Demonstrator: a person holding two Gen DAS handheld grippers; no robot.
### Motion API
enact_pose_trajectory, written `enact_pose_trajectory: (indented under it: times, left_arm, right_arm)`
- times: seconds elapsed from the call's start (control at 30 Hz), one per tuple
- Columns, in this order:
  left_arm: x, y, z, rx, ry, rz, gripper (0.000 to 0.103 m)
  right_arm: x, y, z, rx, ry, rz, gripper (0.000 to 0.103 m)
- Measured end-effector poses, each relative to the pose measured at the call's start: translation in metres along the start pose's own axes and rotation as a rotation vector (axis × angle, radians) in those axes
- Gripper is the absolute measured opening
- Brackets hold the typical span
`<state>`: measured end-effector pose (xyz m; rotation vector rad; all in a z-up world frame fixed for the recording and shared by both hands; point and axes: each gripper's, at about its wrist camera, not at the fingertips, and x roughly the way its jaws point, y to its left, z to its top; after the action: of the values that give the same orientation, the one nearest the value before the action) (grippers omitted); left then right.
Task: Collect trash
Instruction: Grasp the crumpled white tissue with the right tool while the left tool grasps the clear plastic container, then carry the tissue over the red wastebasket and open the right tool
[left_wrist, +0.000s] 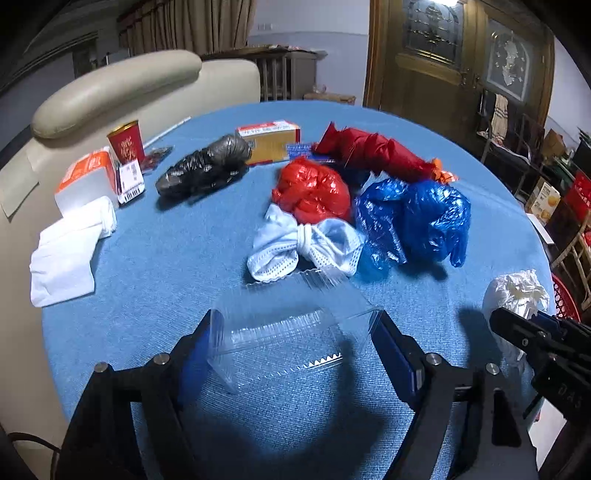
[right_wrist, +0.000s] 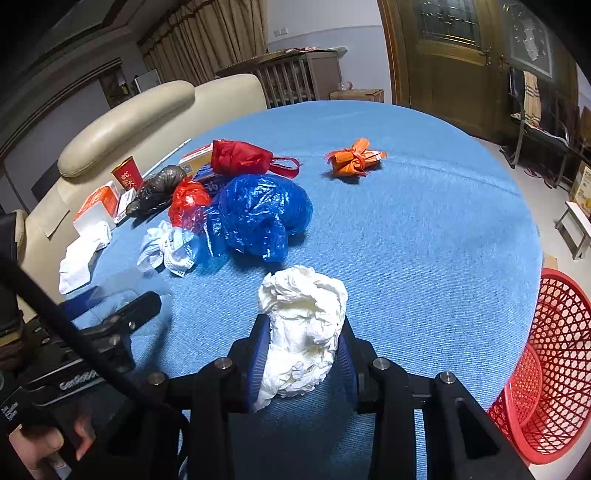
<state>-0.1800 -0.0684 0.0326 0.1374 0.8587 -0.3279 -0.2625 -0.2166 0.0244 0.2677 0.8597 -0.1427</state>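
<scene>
Right tongs (right_wrist: 303, 354) clenched on crumpled white tissue wad (right_wrist: 303, 325); left tongs (left_wrist: 295, 339) pressing ribbed clear plastic box (left_wrist: 280, 332)

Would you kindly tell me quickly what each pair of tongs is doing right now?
Left tongs: around the clear plastic container, pads at its sides; a firm grip cannot be told.
Right tongs: shut on the crumpled white paper wad.
</scene>
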Motion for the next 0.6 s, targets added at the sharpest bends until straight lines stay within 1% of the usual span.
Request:
enact_pose_trajectory:
  times: [0.13,0.37,0.6]
  left_arm:
    - [-0.007,-0.005,-0.001,0.017,-0.005,-0.026,0.081]
    - [-0.033,-0.022,0.012,0.049,-0.074,-0.077,0.081]
    - [-0.049,-0.05,0.026,0.105,-0.119,-0.144,0.081]
  right_arm:
    - [-0.003,-0.005,0.001,0.015,-0.01,-0.005,0.038]
    - [-0.021,-0.019,0.003,0.055,-0.05,-0.021,0.038]
    - [-0.055,-0.052,0.002,0.131,-0.117,-0.063,0.038]
